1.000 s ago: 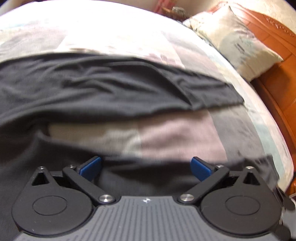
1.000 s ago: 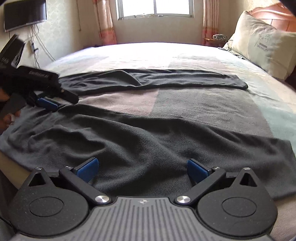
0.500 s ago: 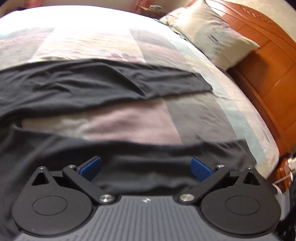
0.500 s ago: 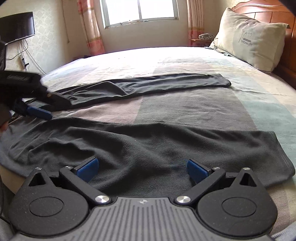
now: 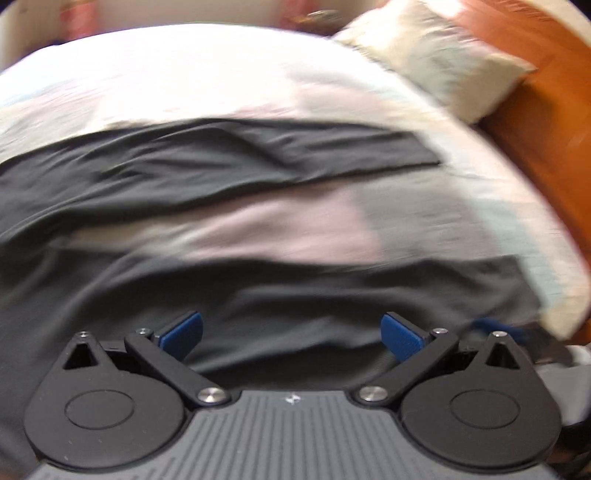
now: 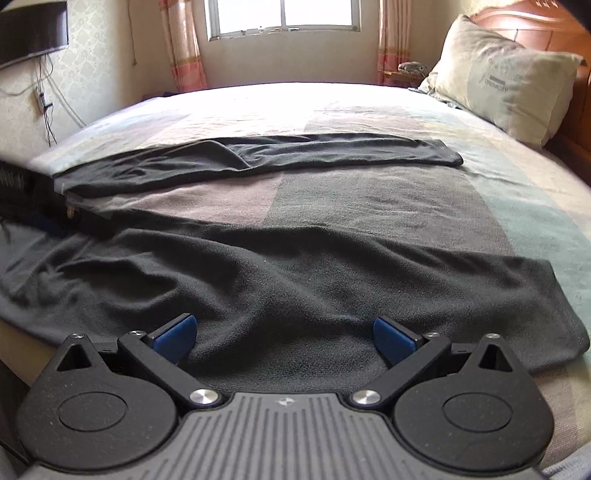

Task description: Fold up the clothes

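Left wrist view, motion-blurred. Bed (image 5: 229, 74) covered in a patchwork spread of pale pink, grey and mint blocks. Cream pillow (image 5: 432, 55) at 1 o'clock, leaning on an orange wooden headboard (image 5: 546, 122). Dark grey trousers (image 5: 207, 162), soft knit, laid flat: one leg across the middle, the other wrinkled and nearer, running 9 to 3 o'clock. Left tool (image 5: 291, 332) spread wide over the near leg, blue pads apart, nothing between them.

Right wrist view, sharp. Same bed (image 6: 369, 107); window (image 6: 284, 18) at 12 o'clock with pink-striped curtains either side, patterned wallpaper, dark screen (image 6: 29, 33) on the wall at 10 o'clock with cables hanging below. Pillow (image 6: 506, 77) at 2 o'clock, printed mark on its face. Trousers (image 6: 295, 280) fleecy, rumpled; far leg (image 6: 314, 151) smoother, hem squared off. Bare spread between the legs. Right tool (image 6: 284, 334) gaping wide above the near leg, gripping nothing. Black, blurred shape at 9 o'clock, possibly the other tool; cannot tell.
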`<action>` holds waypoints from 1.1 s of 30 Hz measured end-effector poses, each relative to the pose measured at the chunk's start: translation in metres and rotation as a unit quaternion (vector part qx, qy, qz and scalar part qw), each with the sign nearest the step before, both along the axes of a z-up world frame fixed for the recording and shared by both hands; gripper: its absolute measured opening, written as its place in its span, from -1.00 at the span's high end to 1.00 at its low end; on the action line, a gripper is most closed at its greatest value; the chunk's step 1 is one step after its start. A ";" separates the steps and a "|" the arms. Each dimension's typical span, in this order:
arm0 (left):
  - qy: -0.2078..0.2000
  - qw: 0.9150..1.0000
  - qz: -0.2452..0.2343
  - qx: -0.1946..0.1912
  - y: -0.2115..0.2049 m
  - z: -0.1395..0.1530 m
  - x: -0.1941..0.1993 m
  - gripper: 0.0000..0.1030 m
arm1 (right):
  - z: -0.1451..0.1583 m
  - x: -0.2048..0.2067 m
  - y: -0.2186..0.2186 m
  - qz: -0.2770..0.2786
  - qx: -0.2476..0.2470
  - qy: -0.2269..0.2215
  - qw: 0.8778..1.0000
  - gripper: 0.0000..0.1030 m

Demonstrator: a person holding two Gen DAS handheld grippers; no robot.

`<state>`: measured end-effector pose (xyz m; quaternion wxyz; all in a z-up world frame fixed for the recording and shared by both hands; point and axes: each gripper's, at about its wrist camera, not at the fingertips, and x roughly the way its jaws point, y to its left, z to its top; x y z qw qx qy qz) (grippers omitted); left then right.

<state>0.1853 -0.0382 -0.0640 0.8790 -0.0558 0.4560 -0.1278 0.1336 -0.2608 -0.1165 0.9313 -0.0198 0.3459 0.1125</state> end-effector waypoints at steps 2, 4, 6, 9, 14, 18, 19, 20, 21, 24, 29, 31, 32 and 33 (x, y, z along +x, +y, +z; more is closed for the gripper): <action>0.005 1.000 -0.015 0.002 -0.010 -0.006 0.003 -0.98 | -0.002 -0.001 0.004 0.002 -0.016 -0.008 1.000 -1.00; 0.021 0.999 -0.021 0.024 -0.017 -0.016 0.005 -0.98 | -0.003 -0.001 0.004 0.000 -0.014 -0.009 1.000 -1.00; 0.035 0.999 -0.019 0.037 -0.016 -0.024 0.004 -0.98 | -0.003 0.000 0.004 -0.003 -0.012 -0.010 1.000 -1.00; 0.038 0.999 -0.016 0.030 -0.010 -0.028 -0.003 -0.98 | -0.003 0.000 0.008 -0.007 -0.021 -0.009 1.000 -1.00; 0.026 0.999 -0.019 0.002 0.001 -0.027 -0.014 -0.98 | 0.000 -0.002 0.009 -0.012 -0.025 0.011 1.000 -1.00; 0.009 0.999 -0.032 -0.011 0.007 -0.021 -0.021 -0.98 | 0.006 -0.004 0.012 -0.021 -0.032 0.033 0.999 -1.00; 0.003 0.999 -0.034 -0.010 0.009 -0.021 -0.022 -0.98 | 0.008 -0.005 0.013 -0.024 -0.031 0.035 0.999 -1.00; 0.001 0.999 -0.033 -0.004 0.011 -0.022 -0.023 -0.98 | 0.009 -0.005 0.013 -0.027 -0.030 0.036 0.999 -1.00; 0.002 0.999 -0.032 0.005 0.012 -0.023 -0.023 -0.98 | 0.010 -0.007 0.013 -0.025 -0.025 0.031 0.999 -1.00; 0.005 0.999 -0.029 0.031 0.019 -0.030 -0.025 -0.98 | 0.007 -0.009 0.007 -0.016 -0.030 0.016 0.999 -1.00; 0.006 0.996 -0.058 0.064 0.023 -0.030 -0.035 -0.98 | 0.018 -0.013 -0.044 -0.049 0.043 -0.031 0.997 -1.00; 0.010 0.996 -0.056 0.076 0.022 -0.031 -0.035 -0.98 | 0.018 -0.007 -0.064 -0.079 0.052 -0.037 0.995 -1.00; 0.011 0.996 -0.052 0.077 0.021 -0.031 -0.035 -0.98 | 0.016 -0.006 -0.069 -0.088 0.050 -0.036 0.994 -1.00; 0.013 0.995 -0.048 0.081 0.019 -0.031 -0.035 -0.98 | 0.015 -0.005 -0.074 -0.098 0.047 -0.036 0.993 -1.00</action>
